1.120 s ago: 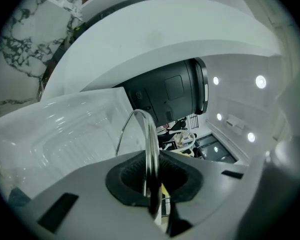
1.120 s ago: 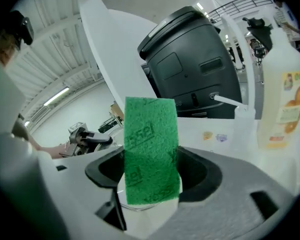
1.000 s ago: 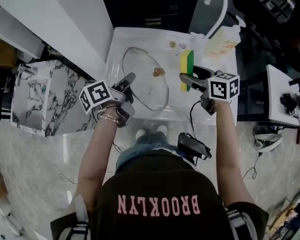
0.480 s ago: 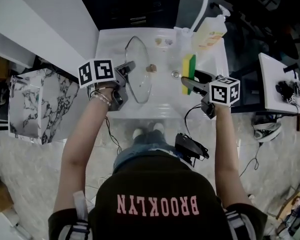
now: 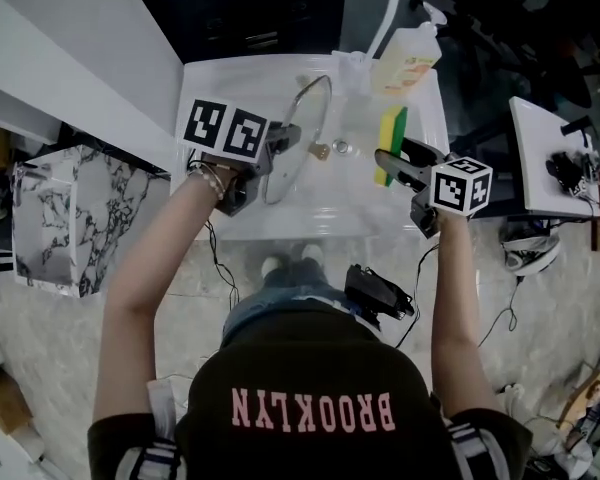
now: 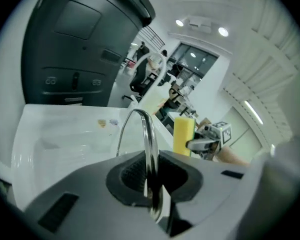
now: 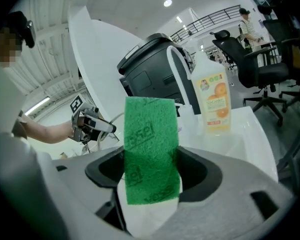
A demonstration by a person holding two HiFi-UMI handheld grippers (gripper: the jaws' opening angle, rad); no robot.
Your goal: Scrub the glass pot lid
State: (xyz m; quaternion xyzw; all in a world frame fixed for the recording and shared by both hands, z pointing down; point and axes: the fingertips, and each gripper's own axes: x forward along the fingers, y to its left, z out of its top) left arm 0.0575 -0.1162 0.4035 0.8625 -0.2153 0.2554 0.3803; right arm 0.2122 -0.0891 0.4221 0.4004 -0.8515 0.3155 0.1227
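The glass pot lid (image 5: 302, 133) stands almost on edge over the white sink (image 5: 380, 218), its knob (image 5: 320, 151) facing right. My left gripper (image 5: 280, 143) is shut on the lid's metal rim (image 6: 149, 154), which runs up between the jaws in the left gripper view. My right gripper (image 5: 392, 163) is shut on a yellow and green sponge (image 5: 390, 143), held upright to the right of the lid and apart from it. In the right gripper view the sponge's green face (image 7: 151, 149) fills the jaws, and the left gripper (image 7: 92, 124) shows at the left.
A soap bottle with an orange label (image 5: 405, 58) stands at the sink's back right, beside the white curved tap (image 5: 380, 13). The drain (image 5: 341, 147) lies under the lid. A marbled cabinet (image 5: 55, 213) is at the left and a white side table (image 5: 550, 158) at the right.
My left gripper has tipped the lid up from nearly flat in the sink to almost on edge. The sponge in my right gripper has stayed to the lid's right.
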